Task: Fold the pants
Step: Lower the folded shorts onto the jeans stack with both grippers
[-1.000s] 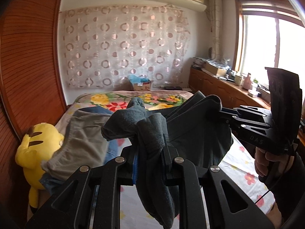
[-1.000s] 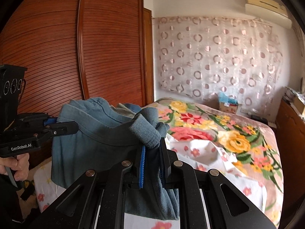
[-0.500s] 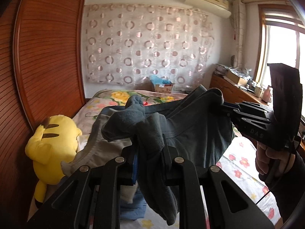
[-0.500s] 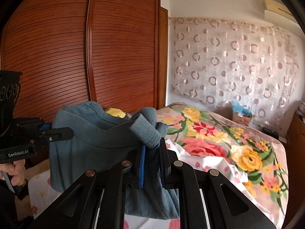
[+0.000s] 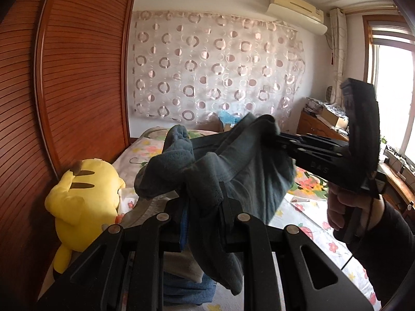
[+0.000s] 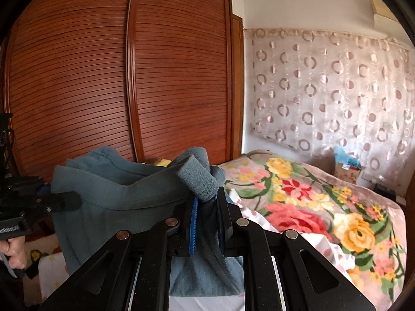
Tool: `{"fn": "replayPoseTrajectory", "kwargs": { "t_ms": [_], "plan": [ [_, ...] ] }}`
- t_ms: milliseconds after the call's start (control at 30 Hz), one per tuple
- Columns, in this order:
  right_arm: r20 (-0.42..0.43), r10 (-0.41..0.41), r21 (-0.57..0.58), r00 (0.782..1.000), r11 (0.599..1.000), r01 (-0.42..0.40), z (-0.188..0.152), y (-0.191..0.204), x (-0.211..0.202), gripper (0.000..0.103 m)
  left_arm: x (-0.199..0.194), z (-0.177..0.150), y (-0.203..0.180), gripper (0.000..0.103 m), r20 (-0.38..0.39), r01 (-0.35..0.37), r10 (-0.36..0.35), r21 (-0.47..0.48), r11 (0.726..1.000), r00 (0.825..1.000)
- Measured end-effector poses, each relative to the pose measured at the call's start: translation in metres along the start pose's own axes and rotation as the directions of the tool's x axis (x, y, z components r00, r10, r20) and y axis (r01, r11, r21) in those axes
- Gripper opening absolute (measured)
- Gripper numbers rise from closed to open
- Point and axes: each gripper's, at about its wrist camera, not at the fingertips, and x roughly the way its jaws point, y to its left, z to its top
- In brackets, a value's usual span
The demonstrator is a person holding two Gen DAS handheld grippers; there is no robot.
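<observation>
Holding pants (image 5: 241, 165) midair over bed (image 6: 306, 207), both grippers, left (image 5: 202, 207) & right (image 6: 207, 223), w/ fingers clamped on fabric. Looks early: no fold laid yet.

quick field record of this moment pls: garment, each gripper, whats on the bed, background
garment: grey-blue pants, held up in the air between the two grippers
left gripper: shut on bunched pants fabric
right gripper: shut on the pants' ribbed edge
bed: floral blanket, yellow plush toy, other clothes under the left gripper
background: wooden wardrobe, circle-pattern curtain, air conditioner
</observation>
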Motion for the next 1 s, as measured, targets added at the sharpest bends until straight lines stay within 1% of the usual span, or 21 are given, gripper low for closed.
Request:
{"fn": "replayPoseTrajectory", "kwargs": {
  "t_ms": [133, 267, 400, 567, 767, 933, 1000],
  "plan": [
    [-0.008, 0.034, -0.002, 0.999, 0.999, -0.034, 0.001, -0.004, 0.02, 0.013, 0.003, -0.003, 0.005, 0.019, -0.001, -0.015, 0.015, -0.011, 1.0, 1.0],
    [-0.025, 0.068, 0.009, 0.997, 0.998, -0.068, 0.003, -0.009, 0.04, 0.013, 0.012, -0.012, 0.012, 0.019, -0.016, -0.052, 0.051, -0.033, 0.998, 0.999],
    [-0.038, 0.082, 0.002, 0.996, 0.997, -0.082, 0.006, -0.01, 0.056, 0.013, 0.015, -0.018, 0.018, 0.019, -0.022, -0.079, 0.078, -0.052, 0.996, 0.997],
    [-0.049, 0.1, -0.017, 0.994, 0.995, -0.101, 0.01, -0.007, 0.069, 0.013, 0.014, -0.022, 0.028, 0.02, -0.019, -0.113, 0.111, -0.1, 0.989, 0.994],
    [-0.105, 0.106, -0.046, 0.989, 0.993, -0.111, 0.008, 0.0, 0.094, 0.013, 0.028, -0.036, 0.04, 0.02, -0.071, -0.151, 0.143, -0.12, 0.981, 0.987],
    [-0.147, 0.109, -0.04, 0.983, 0.992, -0.116, 0.009, -0.002, 0.108, 0.013, 0.037, -0.045, 0.049, 0.02, -0.115, -0.154, 0.138, -0.144, 0.977, 0.984],
    [-0.154, 0.12, -0.019, 0.981, 0.992, -0.125, 0.013, -0.005, 0.109, 0.013, 0.036, -0.046, 0.051, 0.022, -0.121, -0.152, 0.135, -0.149, 0.977, 0.983]
  ]
}}
